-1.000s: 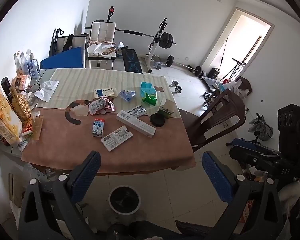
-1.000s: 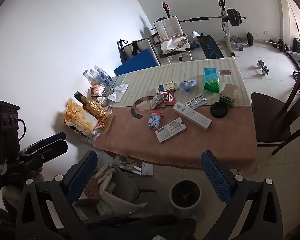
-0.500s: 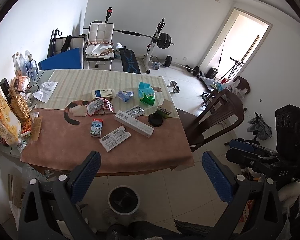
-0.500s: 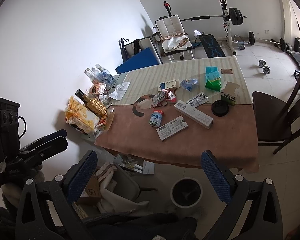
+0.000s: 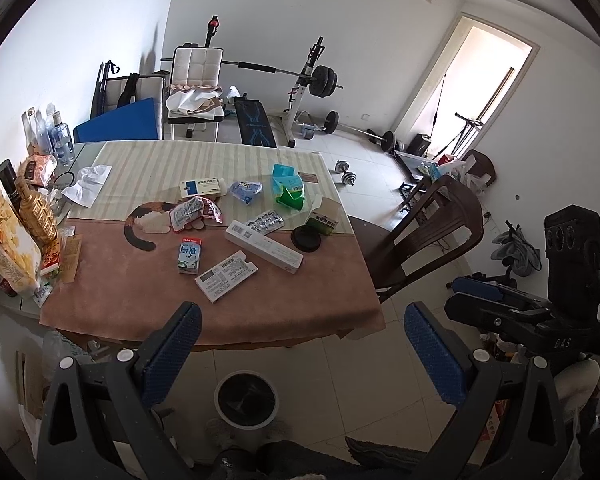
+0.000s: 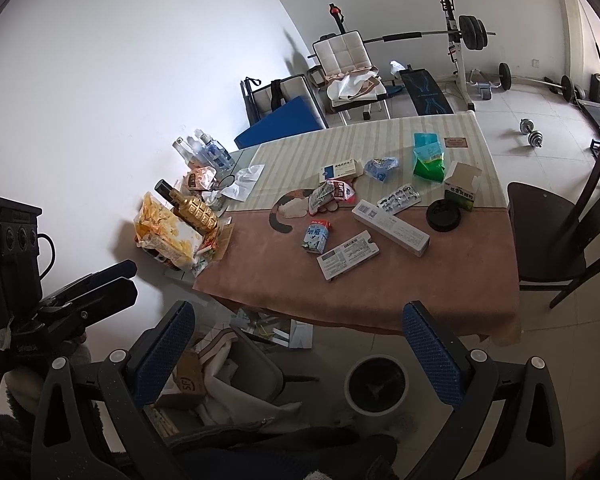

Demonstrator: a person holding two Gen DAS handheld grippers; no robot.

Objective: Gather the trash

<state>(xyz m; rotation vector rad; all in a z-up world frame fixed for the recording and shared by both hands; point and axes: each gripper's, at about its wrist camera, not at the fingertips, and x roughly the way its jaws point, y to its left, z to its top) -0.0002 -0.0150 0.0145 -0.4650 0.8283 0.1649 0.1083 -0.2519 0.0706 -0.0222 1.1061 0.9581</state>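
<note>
Two tools hang back from the desk (image 5: pixel 100 304), both spread wide with nothing between their blue pads: the left tool (image 5: pixel 302 350) and the right tool (image 6: pixel 300 350) each look down and forward over the near edge, with the bin (image 5: pixel 247 400) on the floor almost straight beneath them, just short of the desk's near edge. All the trash lies ahead of and above the tools in both views, none within reach yet. Nearest is the flat white box (image 5: pixel 226 276), straight ahead of the left tool and slightly left of its midline, its long axis slanting from near-left to far-right. Just beyond it on the left stands the milk carton (image 5: pixel 189 255); beyond it on the right lies the long box (image 5: pixel 264 246), slanting the opposite way, from far-left to near-right. In the right tool's view the flat box (image 6: pixel 348 255) sits a little right of that tool's midline, so either tool could take it, and I judge the left marginally better lined up. Its slant means the tool needs a twist so the pads close across the short side, not along the length. Farther off lie the blister packs (image 5: pixel 266 222), black lid (image 5: pixel 306 239) and green pouch (image 5: pixel 289 196).
</note>
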